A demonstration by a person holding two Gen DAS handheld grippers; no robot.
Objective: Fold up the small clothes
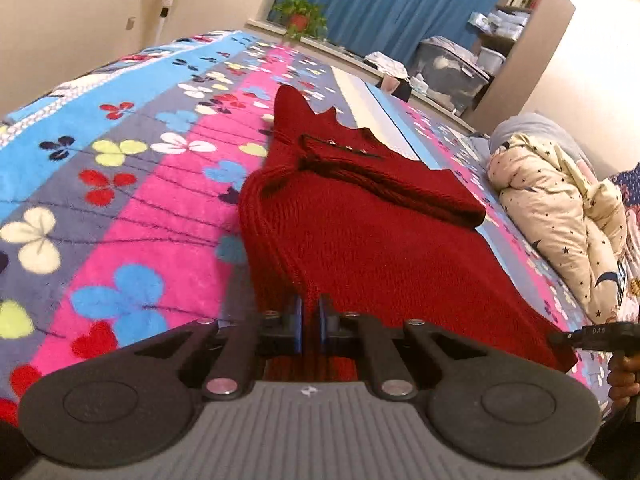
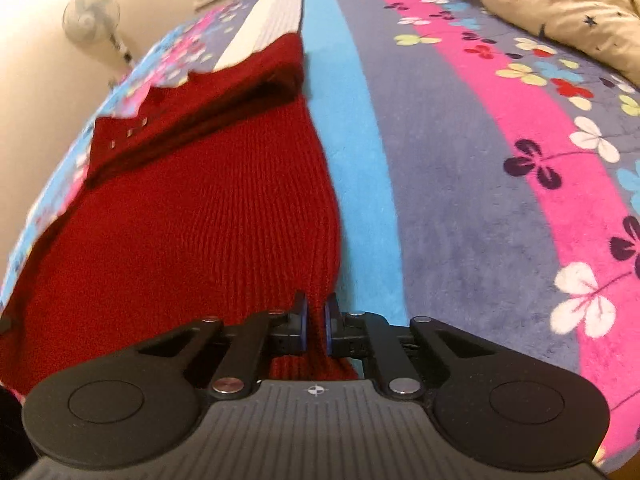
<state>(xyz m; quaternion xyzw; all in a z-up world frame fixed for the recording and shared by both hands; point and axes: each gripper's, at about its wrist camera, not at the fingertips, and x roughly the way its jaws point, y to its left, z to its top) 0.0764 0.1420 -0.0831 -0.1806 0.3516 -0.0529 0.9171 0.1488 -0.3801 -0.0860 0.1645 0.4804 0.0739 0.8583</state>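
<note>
A dark red knitted sweater (image 1: 360, 240) lies on a flowered blanket (image 1: 132, 200), with a sleeve folded across its body and small buttons near the collar. My left gripper (image 1: 311, 320) is shut on the near left corner of the sweater's hem, with red knit pinched between the blue pads. In the right wrist view the same sweater (image 2: 192, 208) stretches away, and my right gripper (image 2: 317, 324) is shut on its near right hem corner. The right gripper's black body (image 1: 592, 338) and a hand (image 1: 622, 376) show at the left view's right edge.
A cream quilt with stars (image 1: 560, 208) is bunched on the bed's right side. A potted plant (image 1: 300, 16), blue curtains and storage boxes (image 1: 448, 68) stand along the far window ledge. A white fan (image 2: 92, 20) stands beyond the bed's left edge.
</note>
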